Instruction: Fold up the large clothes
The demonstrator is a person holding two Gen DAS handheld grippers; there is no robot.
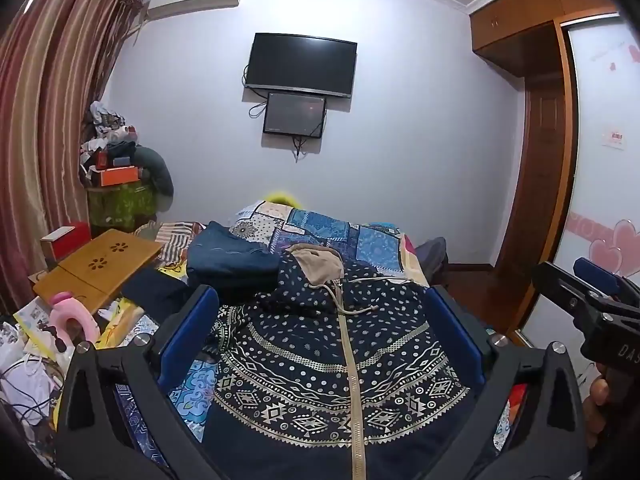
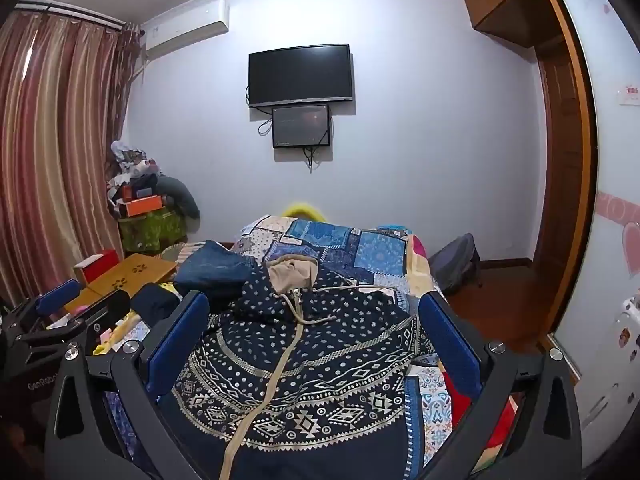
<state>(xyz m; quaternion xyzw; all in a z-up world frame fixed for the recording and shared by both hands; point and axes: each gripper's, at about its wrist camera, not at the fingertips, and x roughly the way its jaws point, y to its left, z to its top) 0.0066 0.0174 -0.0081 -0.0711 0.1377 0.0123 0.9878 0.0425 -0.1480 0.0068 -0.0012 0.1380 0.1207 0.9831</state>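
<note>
Your left gripper (image 1: 320, 336) hangs with its 2 blue pads spread wide over a navy patterned hooded jacket (image 1: 336, 364), gripping nothing. The jacket lies zipped and face up on the patchwork quilt (image 1: 360, 240) of the bed, beige-lined hood (image 1: 316, 264) toward the far wall. Your right gripper (image 2: 316, 332) is likewise held apart above the same jacket (image 2: 304, 368). Folded jeans (image 1: 228, 260) rest just beside the hood, near a wooden lap desk (image 1: 100, 268). 2 dark screens (image 2: 300, 76) hang on the wall.
</note>
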